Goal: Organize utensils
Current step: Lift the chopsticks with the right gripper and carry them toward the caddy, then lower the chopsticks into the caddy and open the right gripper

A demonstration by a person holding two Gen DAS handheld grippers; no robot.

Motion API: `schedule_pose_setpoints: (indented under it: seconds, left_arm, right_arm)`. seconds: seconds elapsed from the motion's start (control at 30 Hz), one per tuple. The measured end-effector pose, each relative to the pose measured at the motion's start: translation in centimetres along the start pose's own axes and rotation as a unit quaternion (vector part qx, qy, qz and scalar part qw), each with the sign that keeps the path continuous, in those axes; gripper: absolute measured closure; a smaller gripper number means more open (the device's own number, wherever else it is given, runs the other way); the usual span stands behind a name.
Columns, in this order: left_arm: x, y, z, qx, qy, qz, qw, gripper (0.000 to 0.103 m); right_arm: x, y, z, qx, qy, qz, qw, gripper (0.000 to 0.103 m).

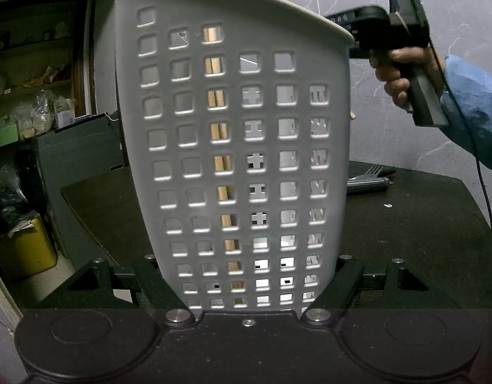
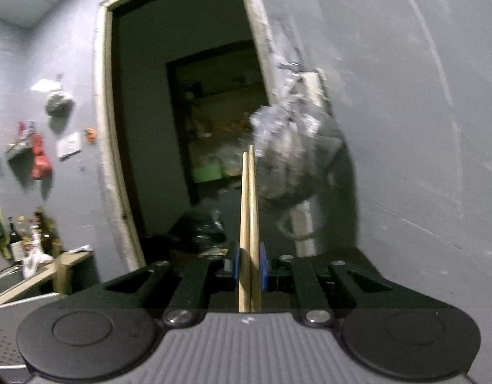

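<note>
Utensil holder (image 1: 233, 160): white, perforated, upright on dark surface (image 1: 421, 224), chopsticks inside; left gripper (image 1: 246, 288) fingers clamp its base.
Behind: fork (image 1: 370, 172), shelves.
Chopsticks (image 2: 249, 224): pair gripped by right gripper (image 2: 249, 272) fingers, pointing at a doorway (image 2: 182, 112).

Both views are dim, with dark vignetted corners and strong fisheye bowing at the edges. Left wrist view: the white perforated holder (image 1: 233, 147) is evenly lit and sharp, while the dark table (image 1: 421, 224) swallows detail. Right wrist view: the doorway (image 2: 182, 112) and hanging bags (image 2: 297, 147) are motion-blurred; the chopsticks (image 2: 249, 224) stay crisp.
</note>
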State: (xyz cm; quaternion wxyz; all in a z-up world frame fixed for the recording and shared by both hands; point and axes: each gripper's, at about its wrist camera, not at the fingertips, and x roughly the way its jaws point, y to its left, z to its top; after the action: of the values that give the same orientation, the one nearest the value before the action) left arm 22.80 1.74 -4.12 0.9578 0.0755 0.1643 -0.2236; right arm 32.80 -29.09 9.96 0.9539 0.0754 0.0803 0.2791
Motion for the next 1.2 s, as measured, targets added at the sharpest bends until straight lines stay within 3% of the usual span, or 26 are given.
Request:
schedule_pose_setpoints:
  seconds: [0.73, 1.2]
  left_arm:
    - [0.0, 0.0, 0.0, -0.001, -0.001, 0.000, 1.0000, 0.026]
    - [0.1, 0.0, -0.1, -0.001, -0.002, 0.000, 1.0000, 0.026]
  right_arm:
    - [-2.6, 6.1, 2.0, -0.006, -0.050, 0.103, 0.993, 0.089]
    - [-0.7, 10.4, 0.9, 0.054, -0.111, 0.199, 0.972, 0.089]
